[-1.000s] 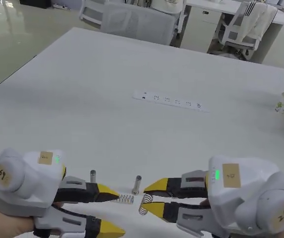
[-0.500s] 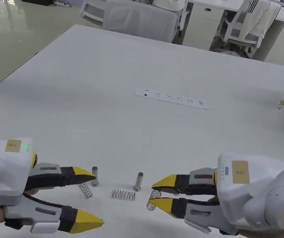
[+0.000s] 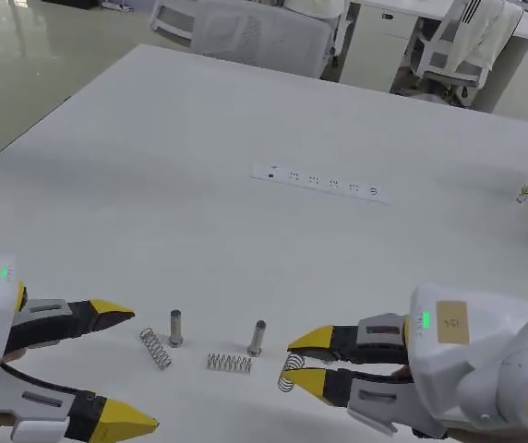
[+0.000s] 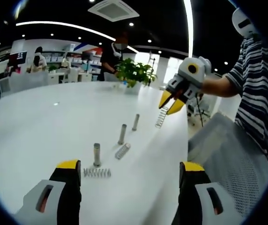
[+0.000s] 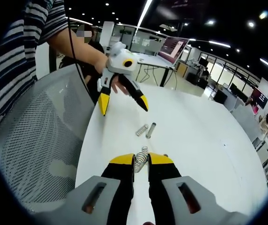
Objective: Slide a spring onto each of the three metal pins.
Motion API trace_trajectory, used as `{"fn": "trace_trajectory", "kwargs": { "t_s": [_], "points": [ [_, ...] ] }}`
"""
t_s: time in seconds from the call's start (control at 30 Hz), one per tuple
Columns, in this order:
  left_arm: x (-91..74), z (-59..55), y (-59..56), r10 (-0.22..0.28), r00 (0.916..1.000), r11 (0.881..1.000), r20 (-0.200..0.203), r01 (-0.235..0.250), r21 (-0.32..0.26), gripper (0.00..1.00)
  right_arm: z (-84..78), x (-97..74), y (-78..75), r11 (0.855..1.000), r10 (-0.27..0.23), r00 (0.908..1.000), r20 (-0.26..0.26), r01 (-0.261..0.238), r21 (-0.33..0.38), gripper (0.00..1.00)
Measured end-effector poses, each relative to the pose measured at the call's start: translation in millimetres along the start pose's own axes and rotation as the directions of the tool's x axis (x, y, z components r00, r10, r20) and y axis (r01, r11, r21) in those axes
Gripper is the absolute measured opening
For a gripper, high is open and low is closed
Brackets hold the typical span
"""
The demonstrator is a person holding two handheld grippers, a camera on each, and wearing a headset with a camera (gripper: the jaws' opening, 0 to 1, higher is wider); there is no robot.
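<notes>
- Your table (image 3: 246,249): smooth, matt white top.
- Your pins (image 3: 174,328): bare, shiny metal.
- Your springs (image 3: 229,363): thin, bright metal wire.
- Your left gripper (image 3: 145,370) and right gripper (image 3: 291,364): smooth white plastic shells.

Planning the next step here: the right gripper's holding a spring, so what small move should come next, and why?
Probably shift the right gripper so its spring sits over the bare pin by its tips. The jaws are shut on the spring, and that pin stands upright with nothing on it.
</notes>
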State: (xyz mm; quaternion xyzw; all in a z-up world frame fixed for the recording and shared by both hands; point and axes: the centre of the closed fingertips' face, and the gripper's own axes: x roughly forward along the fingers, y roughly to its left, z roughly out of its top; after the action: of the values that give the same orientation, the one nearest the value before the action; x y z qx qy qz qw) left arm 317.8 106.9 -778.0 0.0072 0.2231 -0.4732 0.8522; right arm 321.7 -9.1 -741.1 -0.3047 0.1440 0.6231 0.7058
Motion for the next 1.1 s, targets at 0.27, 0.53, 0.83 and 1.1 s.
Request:
{"fn": "trace_trajectory", "kwargs": {
  "t_s": [0.27,0.53,0.83,1.1],
  "points": [
    [-3.8,1.6,10.6,0.044,0.9988,0.999,0.020,-0.044,-0.005,0.98,-4.2,-1.3,-4.1,1.000,-0.012,0.9999,-0.010,0.012,0.004,0.08],
    [-6.3,6.1,15.2,0.057,0.9977,0.998,0.037,-0.056,-0.010,0.98,-13.6,-2.2,-8.4,0.999,-0.031,0.9991,-0.030,0.031,0.018,0.08],
    [-12.0,4.9,20.6,0.092,0.9947,0.996,0.047,-0.091,-0.023,0.98,-25.7,-6.9,-14.5,0.998,-0.053,0.9974,-0.050,0.055,0.043,0.08],
    [-14.5,8.2,22.3,0.111,0.9919,0.994,0.062,-0.109,-0.023,0.98,-34.1,-14.0,-28.0,0.992,-0.096,0.9937,-0.058,0.100,0.071,0.08]
  ]
}}
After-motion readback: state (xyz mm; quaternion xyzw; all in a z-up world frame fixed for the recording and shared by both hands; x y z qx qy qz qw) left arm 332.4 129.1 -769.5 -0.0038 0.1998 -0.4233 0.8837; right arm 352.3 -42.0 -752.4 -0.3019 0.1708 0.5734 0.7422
